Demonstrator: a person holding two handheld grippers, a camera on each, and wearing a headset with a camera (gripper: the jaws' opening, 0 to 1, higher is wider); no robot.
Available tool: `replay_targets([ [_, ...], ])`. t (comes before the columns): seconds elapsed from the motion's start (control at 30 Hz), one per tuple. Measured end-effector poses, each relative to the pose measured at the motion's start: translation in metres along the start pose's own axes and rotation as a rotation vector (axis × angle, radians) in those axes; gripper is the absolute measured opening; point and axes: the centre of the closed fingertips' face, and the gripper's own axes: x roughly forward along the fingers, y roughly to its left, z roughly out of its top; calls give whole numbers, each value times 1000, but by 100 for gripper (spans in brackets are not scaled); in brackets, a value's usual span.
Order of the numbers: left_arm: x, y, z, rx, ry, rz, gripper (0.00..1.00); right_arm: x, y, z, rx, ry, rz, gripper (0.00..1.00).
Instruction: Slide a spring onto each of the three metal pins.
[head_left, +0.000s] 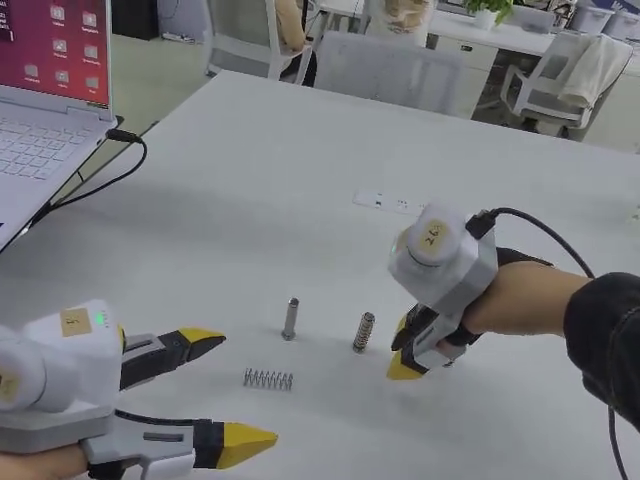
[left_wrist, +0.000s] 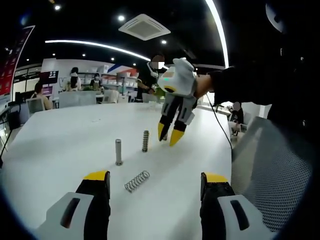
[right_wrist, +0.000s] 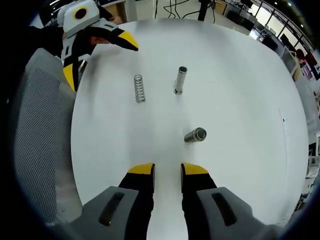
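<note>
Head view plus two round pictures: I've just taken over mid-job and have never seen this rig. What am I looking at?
There is no robot here: a person holds a two-jaw, yellow-tipped tool in each hand. The head view comes from a camera on their headset, looking down at the white table. Each round picture comes from a camera riding on one tool, looking out along its jaws. The left tool is open wide and empty. The right tool has its jaws slightly apart and is also empty. On the table stand a bare upright metal pin and a second metal pin already wearing a spring. A loose coil spring lies flat in front of them. An open laptop sits at the far left.
</note>
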Motion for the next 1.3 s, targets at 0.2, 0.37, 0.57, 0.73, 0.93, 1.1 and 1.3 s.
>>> replay_targets([
  [0.2,0,-2,0,7,4,-2,70,1,14,7,-8,-21,15,19],
  [0.37,-1,-3,2,12,4,0,70,2,24,17,-31,-31,29,19],
  [0.57,-2,-4,3,17,4,2,69,5,32,35,-67,-50,44,19],
  [0.73,-3,-5,2,16,5,3,69,12,37,50,-92,-63,54,19],
  [0.93,-4,-4,2,15,5,7,69,20,39,70,-119,-81,58,18],
  [1.1,-4,-2,2,14,4,10,69,28,40,86,-132,-99,68,17],
  [1.3,-7,1,1,8,3,17,68,38,40,94,-147,-96,79,17],
])
